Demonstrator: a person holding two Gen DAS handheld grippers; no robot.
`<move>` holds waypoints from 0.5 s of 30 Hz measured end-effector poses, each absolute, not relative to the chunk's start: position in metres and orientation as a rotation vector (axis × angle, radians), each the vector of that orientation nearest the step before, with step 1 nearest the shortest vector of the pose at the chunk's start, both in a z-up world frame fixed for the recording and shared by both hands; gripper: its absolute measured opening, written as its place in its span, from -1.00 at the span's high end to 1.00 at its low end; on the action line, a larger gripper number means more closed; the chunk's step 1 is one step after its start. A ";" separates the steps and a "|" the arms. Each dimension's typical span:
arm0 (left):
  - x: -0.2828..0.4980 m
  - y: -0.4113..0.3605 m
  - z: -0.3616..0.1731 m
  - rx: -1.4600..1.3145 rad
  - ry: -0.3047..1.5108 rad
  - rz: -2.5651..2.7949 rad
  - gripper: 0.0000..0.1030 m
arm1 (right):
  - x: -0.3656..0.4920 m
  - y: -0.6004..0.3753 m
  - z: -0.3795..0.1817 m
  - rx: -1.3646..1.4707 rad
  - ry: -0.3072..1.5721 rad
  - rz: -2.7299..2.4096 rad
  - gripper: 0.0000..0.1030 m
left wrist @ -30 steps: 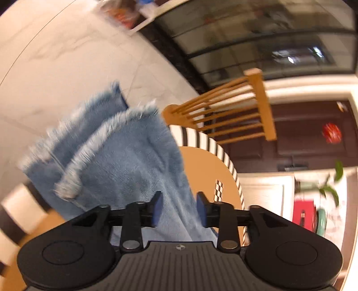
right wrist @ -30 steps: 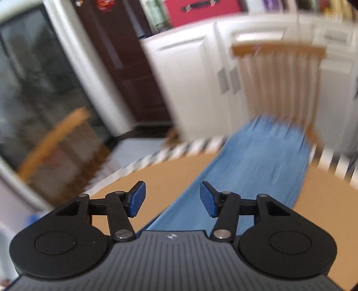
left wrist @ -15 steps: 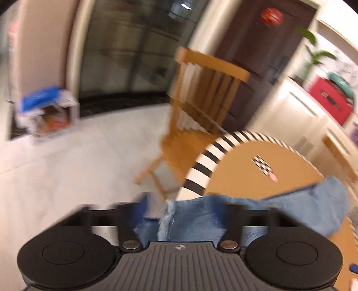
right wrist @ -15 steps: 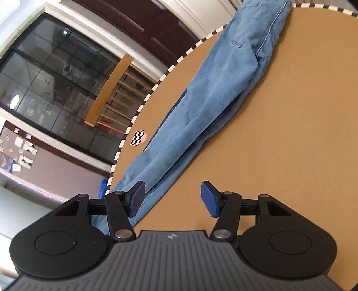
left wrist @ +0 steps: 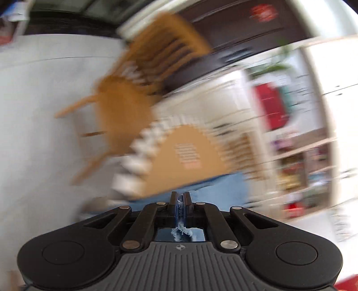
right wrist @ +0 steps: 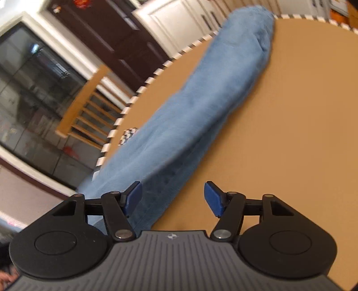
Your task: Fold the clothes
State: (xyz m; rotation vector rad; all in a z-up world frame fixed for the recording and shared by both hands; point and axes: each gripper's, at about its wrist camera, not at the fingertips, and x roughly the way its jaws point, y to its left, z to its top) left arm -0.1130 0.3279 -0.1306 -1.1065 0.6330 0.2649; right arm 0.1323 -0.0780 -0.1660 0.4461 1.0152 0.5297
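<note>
Blue jeans lie folded lengthwise across the round brown table, from the far edge down to the near left edge. My right gripper is open, just above the jeans' near end and the table. In the blurred left wrist view my left gripper is shut on a frayed edge of the jeans, pinched between the blue pads.
The table has a black-and-white striped rim. A wooden chair stands beyond its left edge, seen also in the left wrist view. White cabinets and a dark door stand behind.
My left gripper has closed on the jeans' frayed edge and swung round. My right gripper has moved lower toward the jeans' near end, still open.
</note>
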 end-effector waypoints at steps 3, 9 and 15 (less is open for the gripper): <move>-0.104 0.328 -0.165 -1.100 0.757 0.301 0.93 | 0.138 -0.072 -0.181 0.471 1.021 0.481 -0.18; -0.089 0.321 -0.173 -1.108 0.821 0.249 0.90 | 0.157 -0.088 -0.189 0.599 0.996 0.359 -0.20; -0.094 0.334 -0.131 -0.938 0.840 0.338 0.50 | 0.183 -0.115 -0.182 0.664 0.816 0.325 0.08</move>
